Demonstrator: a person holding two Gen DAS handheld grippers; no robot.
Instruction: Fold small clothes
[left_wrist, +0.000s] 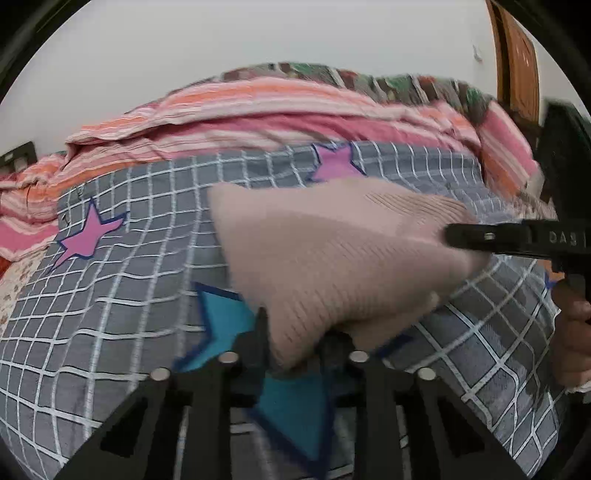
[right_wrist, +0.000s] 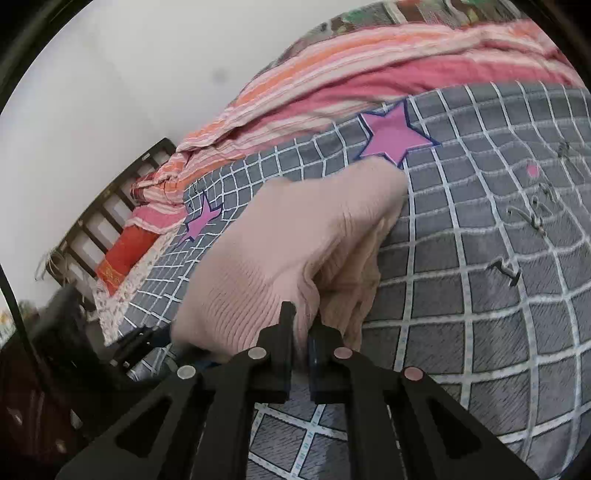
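A small pale pink ribbed knit garment is held up above the grey checked bedsheet. My left gripper is shut on its near lower corner. My right gripper is shut on another edge of the same garment, whose far end droops onto the sheet. The right gripper also shows in the left wrist view, coming in from the right and pinching the garment's right end.
The sheet carries pink stars and a blue star. A striped pink and orange blanket is bunched along the far side by the white wall. A dark slatted bed frame stands at the left.
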